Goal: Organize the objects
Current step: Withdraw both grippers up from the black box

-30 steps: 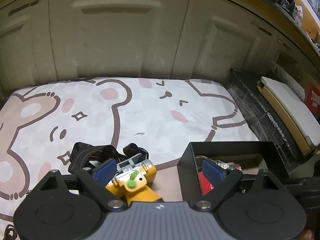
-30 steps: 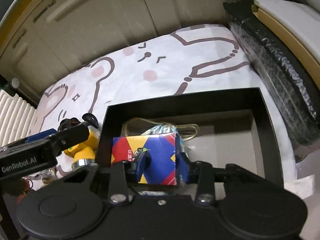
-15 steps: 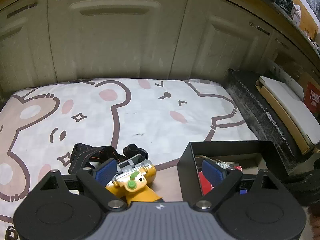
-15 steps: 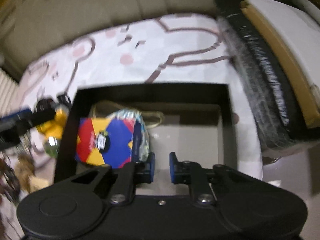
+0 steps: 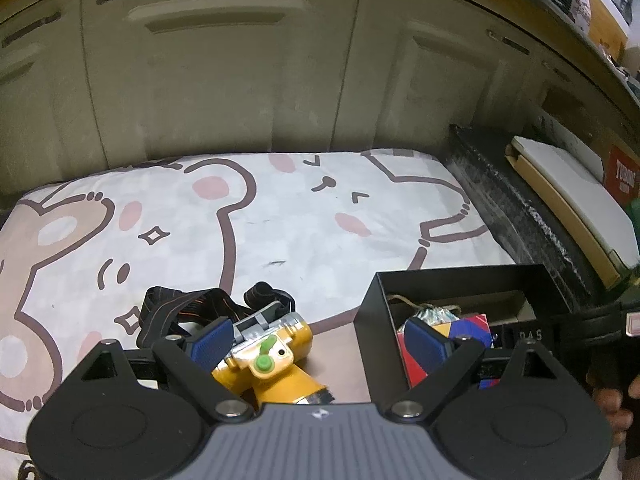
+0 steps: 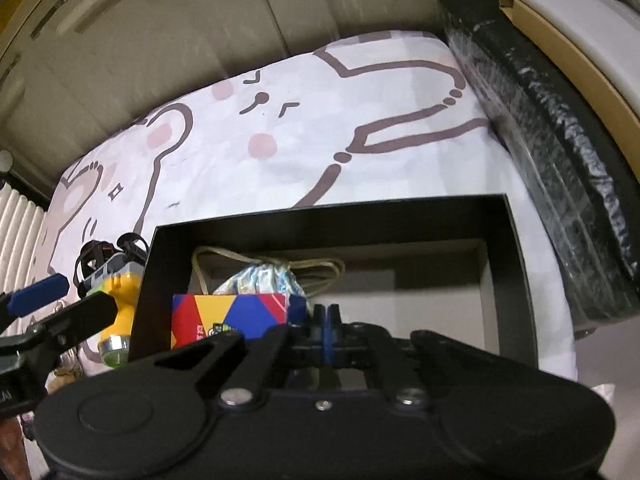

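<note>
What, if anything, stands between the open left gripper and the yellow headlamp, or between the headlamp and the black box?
Nothing visible blocks the left gripper: the yellow headlamp lies in the open on the bear-print sheet just below its spread jaws. Toward the black box, only the box's near side wall stands between, so the headlamp must go over it.

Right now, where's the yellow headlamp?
Outside the black box, on the bear-print sheet just past the box's left wall. In the left wrist view, the yellow headlamp lies between the open left gripper fingers.
</note>
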The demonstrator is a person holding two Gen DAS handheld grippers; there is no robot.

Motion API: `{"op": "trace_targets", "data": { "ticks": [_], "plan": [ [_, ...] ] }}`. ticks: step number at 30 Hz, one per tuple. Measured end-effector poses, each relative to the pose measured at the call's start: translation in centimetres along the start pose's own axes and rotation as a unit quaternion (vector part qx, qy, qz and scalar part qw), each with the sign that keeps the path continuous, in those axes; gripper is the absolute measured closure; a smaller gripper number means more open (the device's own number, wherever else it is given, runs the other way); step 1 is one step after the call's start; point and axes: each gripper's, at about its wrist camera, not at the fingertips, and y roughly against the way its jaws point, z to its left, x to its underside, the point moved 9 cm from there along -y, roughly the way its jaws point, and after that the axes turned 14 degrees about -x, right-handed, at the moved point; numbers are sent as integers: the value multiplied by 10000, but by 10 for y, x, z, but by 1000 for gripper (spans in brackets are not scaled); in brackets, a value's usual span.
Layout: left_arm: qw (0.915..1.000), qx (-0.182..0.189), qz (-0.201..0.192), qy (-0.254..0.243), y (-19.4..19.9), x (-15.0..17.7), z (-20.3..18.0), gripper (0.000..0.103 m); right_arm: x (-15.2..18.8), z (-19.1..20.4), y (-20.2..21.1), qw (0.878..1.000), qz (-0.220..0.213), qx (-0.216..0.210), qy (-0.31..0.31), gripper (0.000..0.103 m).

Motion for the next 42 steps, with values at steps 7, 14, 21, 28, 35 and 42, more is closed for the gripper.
{"op": "trace_targets", "data": {
  "ticks": [7, 14, 21, 28, 35, 42],
  "plan": [
    [9998, 55, 86, -180, 12, 3, -2, 11, -3, 1, 41, 9985, -405, 221, 290, 92],
    [9995, -25, 82, -309, 32, 6, -1, 12, -5, 6, 84, 9926, -1080, 423, 368, 62],
    [9995, -107, -37, -300, 56, 9, 4, 8, 15, 17, 114, 9842, -1327, 818, 842, 22],
    [9991, -158, -153, -350, 76, 18, 6, 0, 37, 18, 134, 9820, -1479, 902, 751, 6],
    [9991, -152, -157, -356, 88, 35, 6, 0, 62, 15, 147, 9808, -1506, 1047, 658, 1],
    [9988, -141, -295, -358, 105, 42, 7, 0, 82, 18, 157, 9793, -1511, 1150, 704, 0]
  ]
}}
